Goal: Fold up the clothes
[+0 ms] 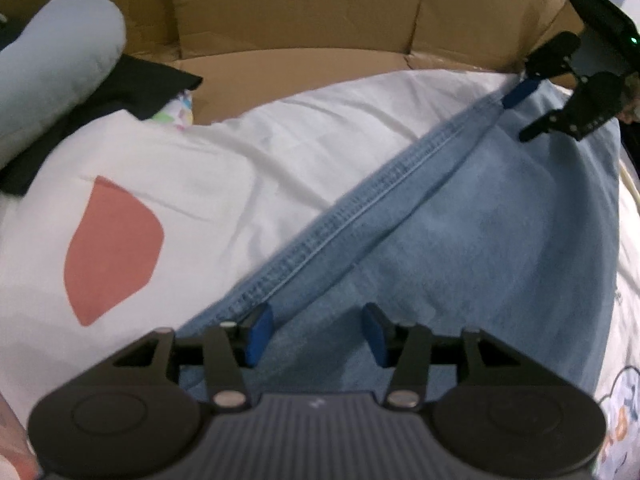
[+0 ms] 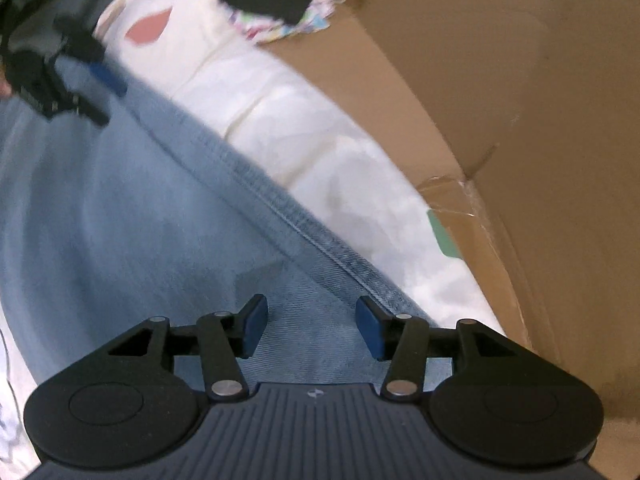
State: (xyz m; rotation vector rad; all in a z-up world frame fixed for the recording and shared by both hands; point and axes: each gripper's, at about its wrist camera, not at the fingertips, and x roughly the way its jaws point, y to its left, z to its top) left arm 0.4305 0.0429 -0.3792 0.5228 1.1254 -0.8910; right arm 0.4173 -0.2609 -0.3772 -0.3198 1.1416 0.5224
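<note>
Pale roll (image 1: 60, 60): at the far left we see a pale blue rolled item lying on dark cloth (image 1: 132, 80).
White garment (image 1: 168, 184): beneath the denim we find a white piece with a red print (image 1: 114, 250), spread inside the cardboard box (image 1: 304, 12).
Denim garment (image 1: 460, 232): the task's item lies flat on the white garment; its stitched hem (image 1: 340, 228) runs diagonally between our two grippers.
Left gripper (image 1: 318, 334): our jaws stand partly apart over the near end of the hem, and we see no cloth pinched between the pads.
Right gripper (image 2: 310, 328): our jaws likewise stand partly apart at the far end of the hem, holding nothing.
Risk: we judge that closing too deep could catch the white garment as well, dragging both layers; unequal bites at the two ends could skew the fold.
</note>
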